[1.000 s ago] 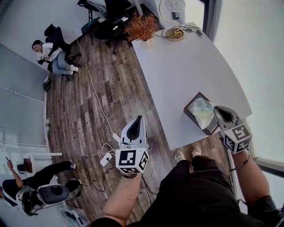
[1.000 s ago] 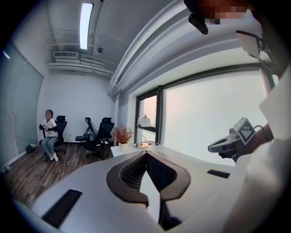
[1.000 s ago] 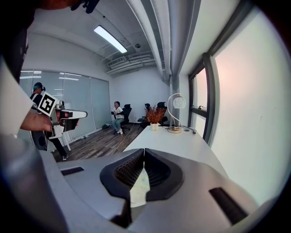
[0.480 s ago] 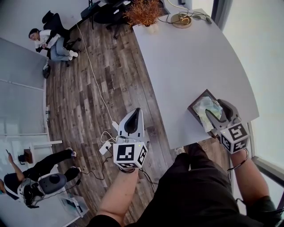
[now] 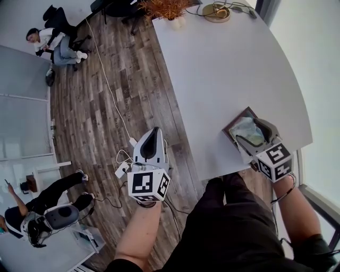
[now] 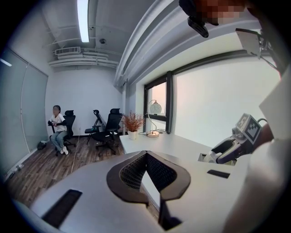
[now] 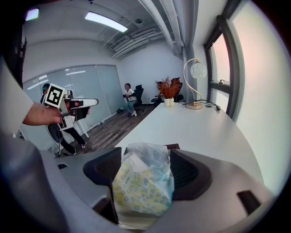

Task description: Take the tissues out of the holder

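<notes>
— Colours on the tissue pack (image 7: 142,191)?
— Pale yellow, printed with small blue-green rings; clear film above.
— And the holder (image 5: 234,120), the table (image 5: 223,64)?
— Dark brown; plain white.
— The floor (image 5: 101,106)?
— Grey-brown planks, streaky wood grain. Rusty orange for the plant (image 5: 166,6).

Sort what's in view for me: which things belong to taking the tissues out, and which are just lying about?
For the job:
- tissues
- holder
- right tongs, their jaws just opened, tissues between them
- table

Lying about:
- plant
- lamp
- power strip on the floor
- left tongs, shut, over the floor
</notes>
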Motion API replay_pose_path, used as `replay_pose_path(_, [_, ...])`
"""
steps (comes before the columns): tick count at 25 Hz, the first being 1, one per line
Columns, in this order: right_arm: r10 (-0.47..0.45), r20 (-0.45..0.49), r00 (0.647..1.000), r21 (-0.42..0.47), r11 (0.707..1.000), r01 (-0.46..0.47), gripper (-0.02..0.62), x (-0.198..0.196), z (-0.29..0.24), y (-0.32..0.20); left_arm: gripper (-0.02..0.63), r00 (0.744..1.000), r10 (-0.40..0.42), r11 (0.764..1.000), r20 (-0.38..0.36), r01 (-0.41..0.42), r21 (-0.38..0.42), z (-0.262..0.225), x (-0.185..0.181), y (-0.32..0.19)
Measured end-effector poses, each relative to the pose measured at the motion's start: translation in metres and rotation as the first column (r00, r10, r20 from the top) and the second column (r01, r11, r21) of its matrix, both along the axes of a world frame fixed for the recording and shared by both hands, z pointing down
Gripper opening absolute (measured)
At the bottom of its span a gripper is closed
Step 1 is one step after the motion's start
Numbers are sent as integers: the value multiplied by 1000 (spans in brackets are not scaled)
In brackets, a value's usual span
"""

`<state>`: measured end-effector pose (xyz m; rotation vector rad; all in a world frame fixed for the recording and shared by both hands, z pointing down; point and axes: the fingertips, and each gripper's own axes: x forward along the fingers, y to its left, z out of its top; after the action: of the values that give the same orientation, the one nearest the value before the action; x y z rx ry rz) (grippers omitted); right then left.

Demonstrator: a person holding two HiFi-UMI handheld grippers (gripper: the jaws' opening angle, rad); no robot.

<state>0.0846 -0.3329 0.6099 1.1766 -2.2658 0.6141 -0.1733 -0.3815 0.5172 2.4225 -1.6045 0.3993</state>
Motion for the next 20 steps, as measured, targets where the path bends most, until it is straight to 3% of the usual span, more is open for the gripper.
replay_pose_path(10, [-68,-140,988,-59,996,61,309,-2,28,-4,5,998,-67,996,22,68,-52,24,-11,-2])
replay_pose_path(15, [-101,-206,973,-51,994,93,210,-1,33,-3,5,997,-75,995,29,77,-61,28,-13,1])
replay_pose_path(20, [-95,-170,981,-40,995,89,103,0,30,-2,5,997,-73,995,24,75,-68,30,-9,5])
